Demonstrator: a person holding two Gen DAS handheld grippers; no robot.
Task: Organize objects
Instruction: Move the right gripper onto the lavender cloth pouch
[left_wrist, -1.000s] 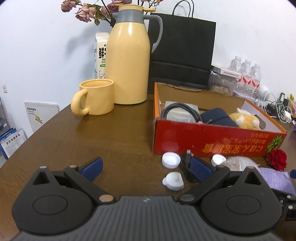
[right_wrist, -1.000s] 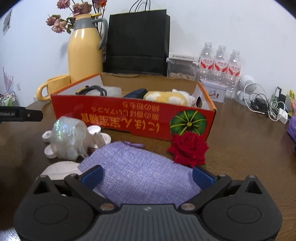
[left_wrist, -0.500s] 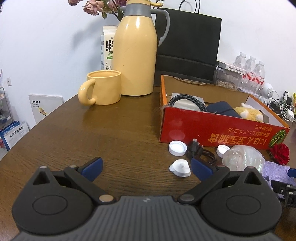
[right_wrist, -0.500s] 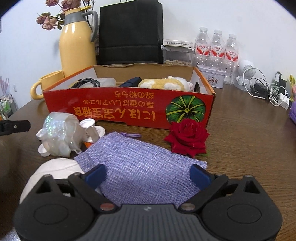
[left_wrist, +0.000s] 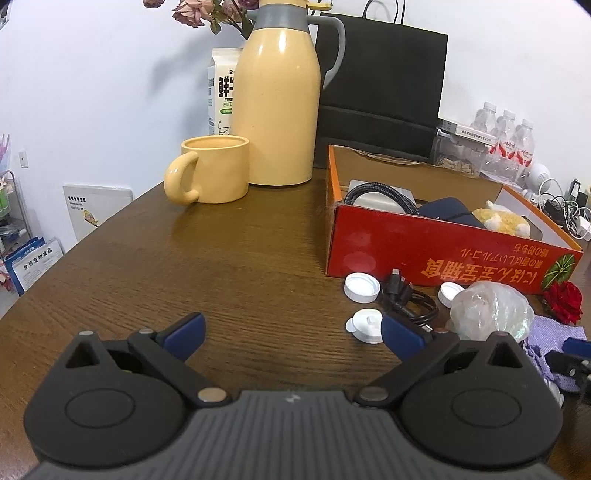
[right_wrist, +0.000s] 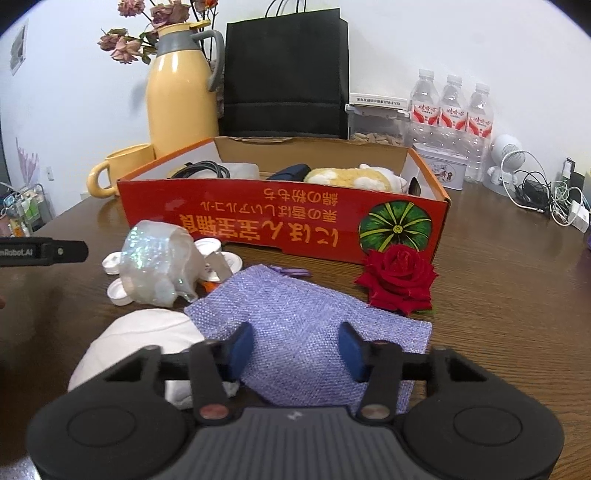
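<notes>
The right gripper (right_wrist: 296, 345) has narrowed its jaws (halfway) over the purple pouch (right_wrist: 306, 325).

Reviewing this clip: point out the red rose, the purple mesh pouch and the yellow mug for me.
red rose (right_wrist: 398, 277), right wrist view, centre of the bloom.
purple mesh pouch (right_wrist: 295, 314), right wrist view, middle of the fabric.
yellow mug (left_wrist: 218, 170), left wrist view, front of its wall.

Office/break rm, wood table (left_wrist: 229, 258), thermos (left_wrist: 277, 96), mug (left_wrist: 212, 170), water btls (right_wrist: 450, 110), chargers (right_wrist: 554, 203)
</notes>
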